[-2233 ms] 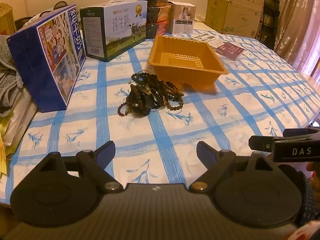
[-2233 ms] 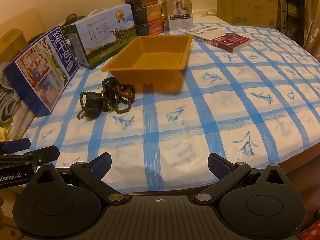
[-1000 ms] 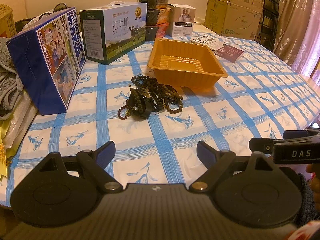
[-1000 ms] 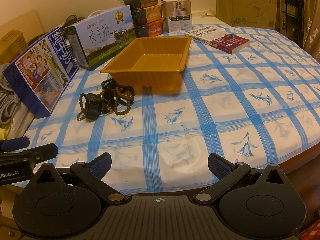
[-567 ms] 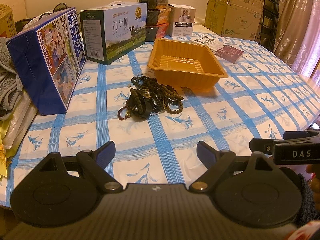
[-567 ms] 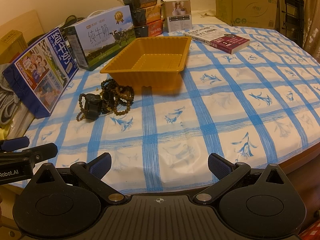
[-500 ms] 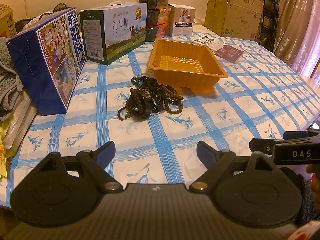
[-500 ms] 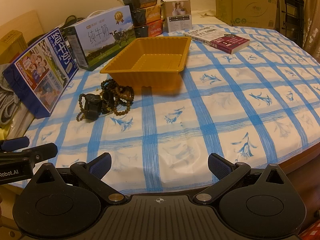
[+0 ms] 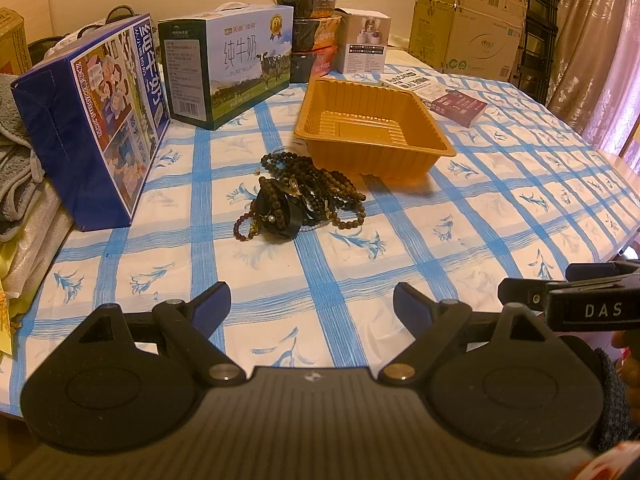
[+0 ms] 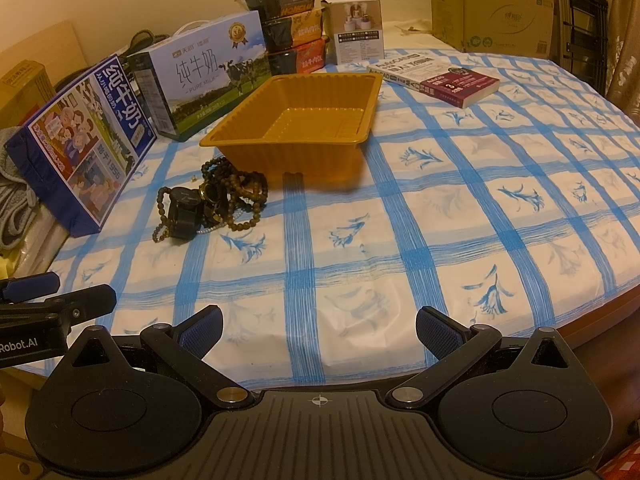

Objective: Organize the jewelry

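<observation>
On the checked tablecloth (image 9: 500, 208), the empty tray (image 9: 372, 128) runs its long axis away from the cameras. Bead heap (image 9: 304, 200) lies just before its near-left corner, trailing toward it, not touching. Left gripper (image 9: 312, 304) and right gripper (image 10: 318, 330): both wide open, nothing held, at the near edge.

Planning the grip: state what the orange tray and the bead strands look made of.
Orange tray: likely thin moulded plastic, slightly glossy; ribbed walls and floor.
Bead strands: round brown beads, matte to softly shiny, perhaps wood or seed; cannot tell for sure.
</observation>
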Motion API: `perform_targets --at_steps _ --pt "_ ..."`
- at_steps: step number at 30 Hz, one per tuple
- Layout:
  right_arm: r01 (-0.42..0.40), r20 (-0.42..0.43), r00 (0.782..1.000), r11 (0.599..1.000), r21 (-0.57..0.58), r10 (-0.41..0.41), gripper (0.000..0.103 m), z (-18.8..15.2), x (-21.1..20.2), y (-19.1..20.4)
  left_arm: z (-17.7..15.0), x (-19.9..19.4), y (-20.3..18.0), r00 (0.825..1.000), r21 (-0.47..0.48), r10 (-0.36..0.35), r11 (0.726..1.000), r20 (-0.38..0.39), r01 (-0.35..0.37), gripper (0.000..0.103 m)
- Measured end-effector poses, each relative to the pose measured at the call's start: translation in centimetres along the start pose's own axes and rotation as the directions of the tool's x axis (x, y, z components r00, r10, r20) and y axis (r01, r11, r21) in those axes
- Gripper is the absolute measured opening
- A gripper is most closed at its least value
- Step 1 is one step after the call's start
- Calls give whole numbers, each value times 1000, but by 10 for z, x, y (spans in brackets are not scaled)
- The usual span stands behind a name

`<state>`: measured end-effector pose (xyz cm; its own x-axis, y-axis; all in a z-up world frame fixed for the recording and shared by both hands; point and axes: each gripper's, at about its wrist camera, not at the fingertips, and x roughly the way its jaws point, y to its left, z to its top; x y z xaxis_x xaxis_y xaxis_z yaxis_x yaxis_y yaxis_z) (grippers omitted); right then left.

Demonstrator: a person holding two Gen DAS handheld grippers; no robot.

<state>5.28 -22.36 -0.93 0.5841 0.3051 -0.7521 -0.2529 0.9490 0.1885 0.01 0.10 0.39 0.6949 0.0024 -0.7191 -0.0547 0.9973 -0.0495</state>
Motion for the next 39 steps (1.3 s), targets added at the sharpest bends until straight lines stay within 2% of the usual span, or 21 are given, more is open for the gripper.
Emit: perform_targets --at_steps 19,24,31,32,33,37,39 --pt "1 1 1000 1000 0 -1 102 1 3 0 0 0 0 1000 -1 -1 1000 0 1 87" --pt "8 5 1000 1000 -4 -8 102 2 3 -1 9 4 -3 1000 -3 -1 1000 2 1 87" --pt "22 80 997 999 34 -25 102 18 28 -12 17 29 7 1000 0 17 1000 18 -17 87" --pt "29 93 995 999 44 -33 98 23 32 -15 20 33 9 999 -1 25 1000 26 -25 87" --pt "29 109 993 998 56 -35 89 28 38 -18 22 36 11 999 -3 31 1000 32 -30 87" --pt "22 140 989 992 127 -40 82 45 61 -32 35 57 23 996 -12 62 998 57 -61 87" --pt "12 177 983 989 149 -39 75 54 71 -37 39 64 30 995 -20 68 998 69 -66 87"
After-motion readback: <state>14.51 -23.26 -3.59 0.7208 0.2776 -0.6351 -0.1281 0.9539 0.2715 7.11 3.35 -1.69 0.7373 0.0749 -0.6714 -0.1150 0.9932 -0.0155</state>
